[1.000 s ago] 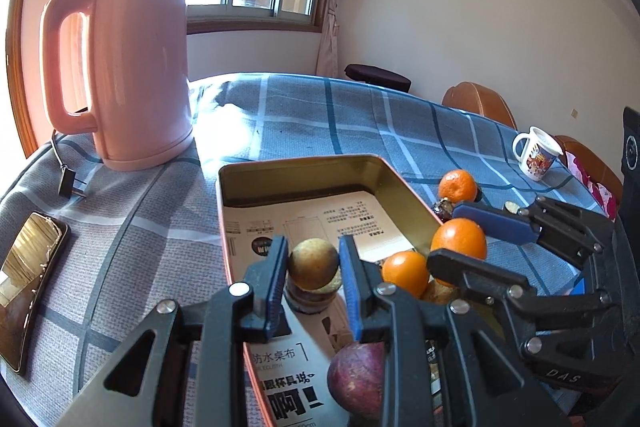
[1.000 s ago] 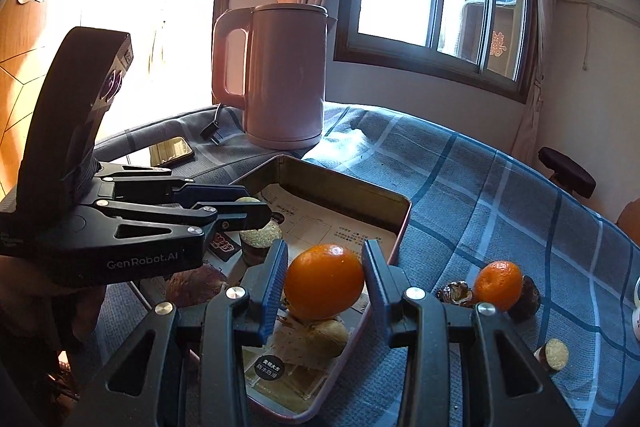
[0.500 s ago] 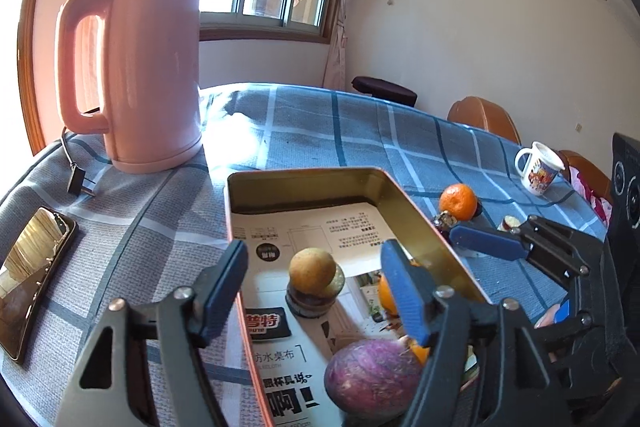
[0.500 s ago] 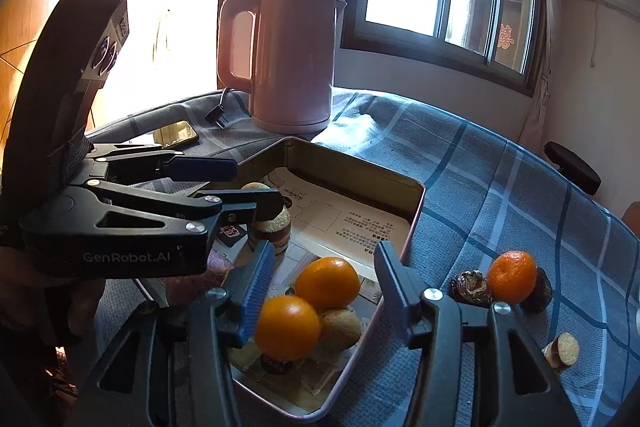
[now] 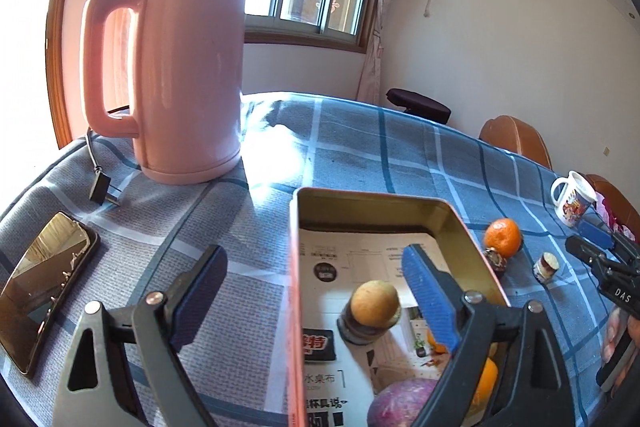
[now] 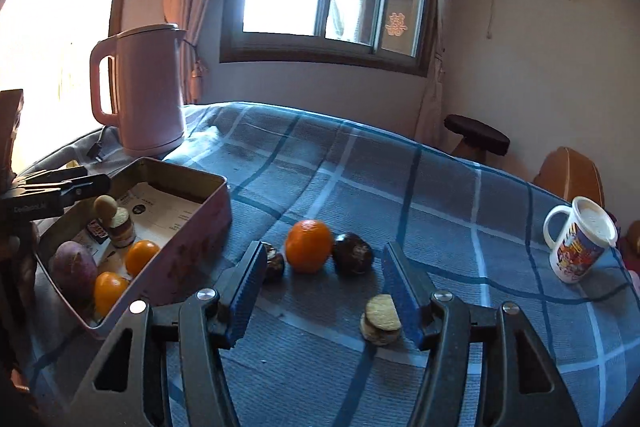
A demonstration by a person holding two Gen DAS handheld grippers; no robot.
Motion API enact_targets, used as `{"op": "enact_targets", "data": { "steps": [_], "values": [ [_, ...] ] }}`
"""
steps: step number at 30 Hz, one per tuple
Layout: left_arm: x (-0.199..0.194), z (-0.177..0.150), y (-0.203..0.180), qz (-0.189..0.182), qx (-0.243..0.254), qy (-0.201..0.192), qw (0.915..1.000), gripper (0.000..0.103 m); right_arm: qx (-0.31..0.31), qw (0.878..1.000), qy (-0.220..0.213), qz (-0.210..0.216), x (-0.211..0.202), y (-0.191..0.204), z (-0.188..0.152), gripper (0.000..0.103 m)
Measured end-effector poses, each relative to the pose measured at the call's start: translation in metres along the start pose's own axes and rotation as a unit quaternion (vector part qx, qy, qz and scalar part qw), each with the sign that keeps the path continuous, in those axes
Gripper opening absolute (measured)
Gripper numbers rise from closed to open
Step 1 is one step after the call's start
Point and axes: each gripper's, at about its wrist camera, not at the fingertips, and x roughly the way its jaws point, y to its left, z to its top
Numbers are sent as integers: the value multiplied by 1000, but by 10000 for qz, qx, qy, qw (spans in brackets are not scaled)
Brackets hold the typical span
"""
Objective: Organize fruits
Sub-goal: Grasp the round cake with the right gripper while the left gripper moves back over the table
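Note:
A gold-lined metal tin [image 5: 472, 233] [image 6: 188, 251] on the blue checked cloth holds a tan round fruit on a dark one [image 5: 374, 305] [image 6: 106, 205], a purple fruit [image 5: 400, 401] [image 6: 74, 265] and two oranges [image 6: 140, 257]. My left gripper [image 5: 316, 297] is open and empty, straddling the tin's left wall. My right gripper [image 6: 324, 287] is open and empty above the cloth. Ahead of it lie an orange [image 6: 309, 246] [image 5: 503, 238], two dark fruits [image 6: 354, 253] and a cut fruit piece [image 6: 380, 319].
A pink kettle [image 5: 176, 75] [image 6: 140, 99] with its plug stands at the back left. A phone [image 5: 44, 287] lies at the left edge. A white printed mug [image 6: 582, 239] [image 5: 572, 199] stands at the right. Chairs stand beyond the table.
Both grippers opened and let go: the tan fruit and an orange now lie in the tin. My right gripper swung right, out of the tin, to the fruits on the cloth. The left drew back.

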Motion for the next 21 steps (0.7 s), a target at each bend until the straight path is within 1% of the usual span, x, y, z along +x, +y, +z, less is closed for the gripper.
{"op": "enact_targets", "data": {
  "steps": [3, 6, 10, 12, 13, 15, 19, 21],
  "values": [
    [2, 3, 6, 23, -77, 6, 10000, 92, 82, 9993, 327, -151, 14, -14, -6, 61],
    [-6, 4, -4, -105, -15, -109, 9999, 92, 189, 9976, 659, -32, 31, -21, -13, 61],
    [-16, 5, -45, -420, 379, -181, 9982, 92, 292, 9947, 983, -14, 44, -24, -19, 61],
    [-18, 5, -71, -676, 604, -147, 9958, 92, 364, 9926, 1155, 32, 50, -27, -20, 61],
    [-18, 4, -85, -778, 715, -118, 9943, 92, 419, 9919, 1197, 69, 51, -29, -20, 58],
    [-16, 2, -113, -973, 931, -45, 9909, 92, 474, 9902, 1303, 151, 56, -32, -22, 36],
    [-4, -4, -164, -1288, 1237, 121, 9838, 92, 454, 9906, 1279, 174, 55, -33, -23, 36],
    [7, -8, -184, -1494, 1283, 290, 9800, 92, 540, 9914, 1191, 80, 51, -38, -23, 36]
  ]
}}
